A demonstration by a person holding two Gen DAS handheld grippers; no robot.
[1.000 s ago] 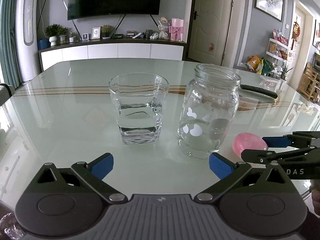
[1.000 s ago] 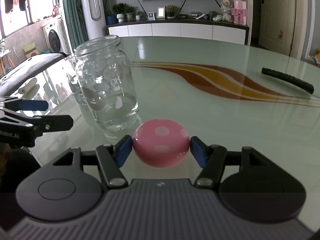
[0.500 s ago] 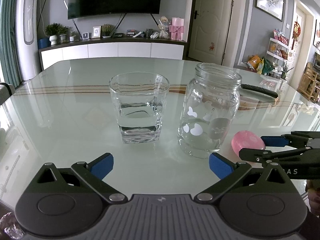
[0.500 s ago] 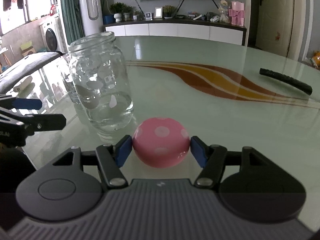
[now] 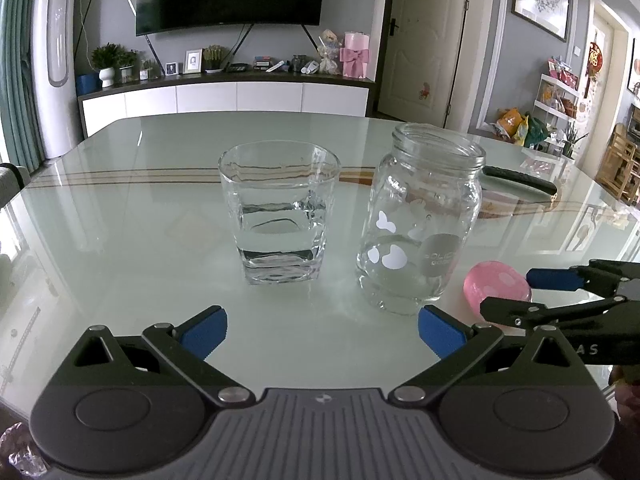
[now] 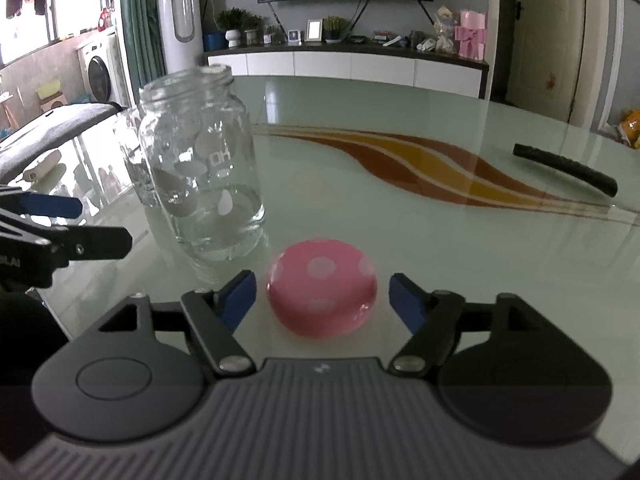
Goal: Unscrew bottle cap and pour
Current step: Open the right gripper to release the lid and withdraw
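My clear glass jar with white spots [image 5: 420,220] stands uncapped; its pink dotted cap [image 6: 322,294] lies just right of it, between my right gripper [image 6: 322,294]'s spread pads. My left gripper [image 5: 320,330] gapes empty before the jar. I judge the jar slick and fragile; grip mid-body. The water tumbler [image 5: 280,216] stands left on the glossy glass table [image 5: 120,220], living room behind.

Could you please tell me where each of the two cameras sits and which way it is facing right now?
Left wrist: on the left gripper, low over the glass table, facing the tumbler and open jar; its open fingers show, and the right gripper at right.
Right wrist: on the right gripper, facing the pink cap lying between its open fingers; the left gripper shows at left.
Shared: jar, cap, table, TV wall.
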